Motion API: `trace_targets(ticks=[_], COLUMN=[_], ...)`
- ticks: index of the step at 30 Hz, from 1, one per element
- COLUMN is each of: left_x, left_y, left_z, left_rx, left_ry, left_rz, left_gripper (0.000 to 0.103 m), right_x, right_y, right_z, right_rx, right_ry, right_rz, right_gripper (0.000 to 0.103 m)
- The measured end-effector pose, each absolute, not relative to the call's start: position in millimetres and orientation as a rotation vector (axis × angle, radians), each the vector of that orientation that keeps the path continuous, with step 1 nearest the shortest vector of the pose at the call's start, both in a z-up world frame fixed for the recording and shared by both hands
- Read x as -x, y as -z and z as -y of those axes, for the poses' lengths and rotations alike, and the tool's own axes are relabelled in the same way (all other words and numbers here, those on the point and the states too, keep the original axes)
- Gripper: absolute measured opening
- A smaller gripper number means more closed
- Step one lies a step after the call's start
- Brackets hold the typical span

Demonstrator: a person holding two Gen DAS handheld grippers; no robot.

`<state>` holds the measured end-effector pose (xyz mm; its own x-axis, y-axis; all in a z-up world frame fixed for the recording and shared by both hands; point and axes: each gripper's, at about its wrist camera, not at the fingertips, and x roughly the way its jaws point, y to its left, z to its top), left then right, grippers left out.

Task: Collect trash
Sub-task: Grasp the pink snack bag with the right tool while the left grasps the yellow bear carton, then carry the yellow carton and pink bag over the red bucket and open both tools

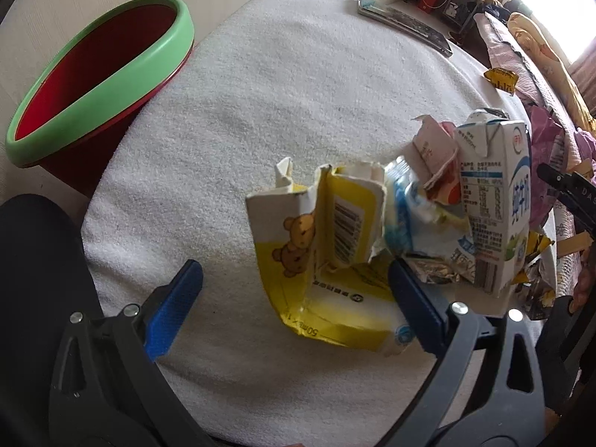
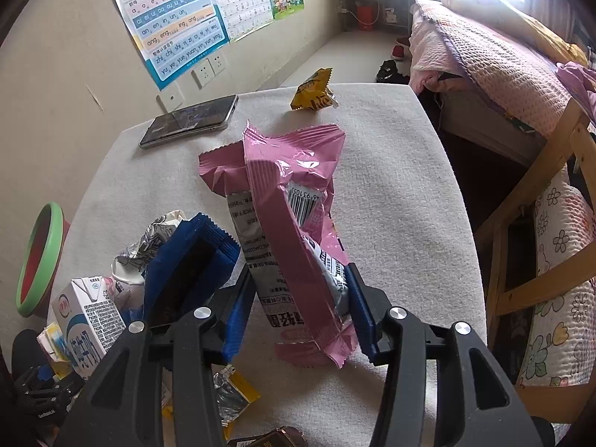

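Observation:
A torn yellow carton with a bear print (image 1: pixel 327 246) lies on the white cloth-covered table (image 1: pixel 260 93). My left gripper (image 1: pixel 294 272) is open around it, its right finger (image 1: pixel 413 298) touching the carton's edge. A white and blue milk carton (image 1: pixel 495 205) and crumpled wrappers (image 1: pixel 421 201) stand right of it. My right gripper (image 2: pixel 298 294) is shut on a pink snack bag (image 2: pixel 290 223) and holds it upright over the table. A blue wrapper (image 2: pixel 190 260) and the milk carton (image 2: pixel 89 320) lie to its left. A red bin with a green rim (image 1: pixel 100 74) stands off the table's left side.
A phone (image 2: pixel 190 121) lies at the table's far edge near the wall. A yellow snack packet (image 2: pixel 313 91) lies at the far end. A bed with pink covers (image 2: pixel 503 63) and a wooden chair (image 2: pixel 540 223) stand to the right. More wrappers (image 2: pixel 231 395) lie near the front edge.

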<state>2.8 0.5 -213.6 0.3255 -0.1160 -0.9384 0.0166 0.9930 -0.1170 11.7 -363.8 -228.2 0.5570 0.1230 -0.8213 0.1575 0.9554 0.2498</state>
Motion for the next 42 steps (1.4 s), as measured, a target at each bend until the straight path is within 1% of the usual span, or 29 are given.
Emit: trace_targets(ticks=[3,5,6,7,8,9,10,12,16,25,26,27,35,42], left_x=[-3,-4,-4,-4,-5,-5,-5,-5,-4,-4,-4,-5,-16,-26], left_y=[214,212,210,208,206,205,204,201,195,161,156,150,105,78], left_z=[3,1,-1,-3,-6,-9,-11,-16,-23,-19,-20,-20,-26,-29], left_rx=[0.060,0.067,0.084,0.105,0.128,0.146,0.152,0.169,0.180,0.065,0.052,0.042,0.016,0.023], left_ry=[0.077,0.067,0.071,0.077,0.092,0.106,0.103,0.088,0.076,0.097,0.094,0.093,0.070,0.059], left_rz=[-1.240,-1.233,-1.227,-1.219,-1.212,-1.210,-1.207,-1.200,-1.182,-1.039,-1.018,-0.998,-0.850,-0.771], left_gripper=[0.097,0.090,0.083,0.072,0.066,0.055,0.049,0.049,0.043,0.034,0.031,0.025,0.025,0.025], right_x=[-11,-10,-9,-8,-7,-6,-4,-2,0,1,1,2,5,6], right_y=[227,226,224,223,222,221,219,216,207,185,181,178,151,135], right_z=[364,365,366,366,366,366,366,365,360,347,346,345,321,291], right_rx=[-0.317,-0.322,-0.328,-0.332,-0.334,-0.336,-0.337,-0.344,-0.348,-0.333,-0.334,-0.335,-0.325,-0.294], right_ry=[0.025,0.027,0.027,0.027,0.027,0.027,0.027,0.020,0.009,-0.028,-0.033,-0.039,-0.111,-0.186], right_rz=[-0.978,-0.970,-0.966,-0.963,-0.959,-0.957,-0.954,-0.944,-0.925,-0.879,-0.873,-0.864,-0.818,-0.794], right_gripper=[0.047,0.047,0.047,0.047,0.047,0.047,0.047,0.046,0.046,0.046,0.046,0.046,0.046,0.046])
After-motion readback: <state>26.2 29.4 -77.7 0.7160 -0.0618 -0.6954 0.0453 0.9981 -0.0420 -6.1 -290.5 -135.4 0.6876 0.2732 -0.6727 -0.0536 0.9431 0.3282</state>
